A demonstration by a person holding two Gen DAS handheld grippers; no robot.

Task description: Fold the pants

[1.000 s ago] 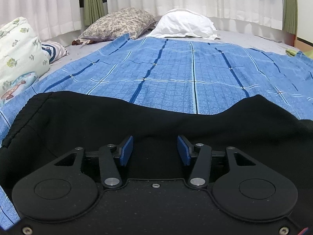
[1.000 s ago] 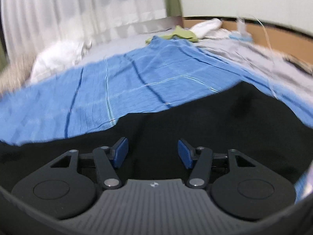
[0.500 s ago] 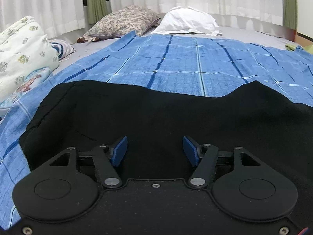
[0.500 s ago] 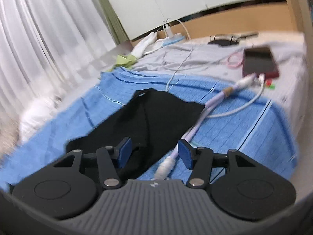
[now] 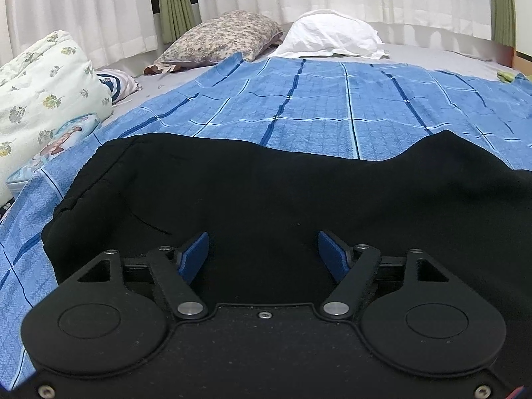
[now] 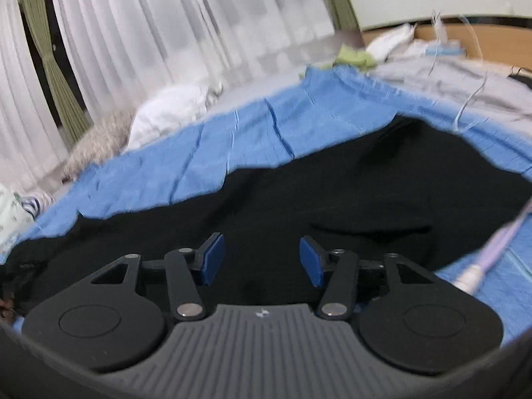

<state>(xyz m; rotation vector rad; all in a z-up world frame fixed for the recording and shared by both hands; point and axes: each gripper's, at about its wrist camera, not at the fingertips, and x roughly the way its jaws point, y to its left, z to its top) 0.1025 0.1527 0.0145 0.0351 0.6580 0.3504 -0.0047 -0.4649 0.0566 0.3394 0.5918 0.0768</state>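
Note:
Black pants (image 5: 266, 186) lie spread across a blue checked blanket (image 5: 332, 106) on the bed. In the left wrist view their ribbed waistband edge (image 5: 83, 189) is at the left. My left gripper (image 5: 262, 252) is open and empty, just above the near part of the pants. In the right wrist view the pants (image 6: 332, 193) fill the middle, blurred by motion. My right gripper (image 6: 261, 256) is open and empty over the black cloth.
A patterned pillow (image 5: 226, 36) and a white pillow (image 5: 332, 35) lie at the head of the bed. A floral quilt (image 5: 40, 86) sits at the left. A pale cable with a white plug (image 6: 488, 252) lies on the blanket at the right. White curtains stand behind.
My left gripper has drawn back and opened a little wider, showing more of the pants. My right gripper swung out to the pants' right end, then back over the middle.

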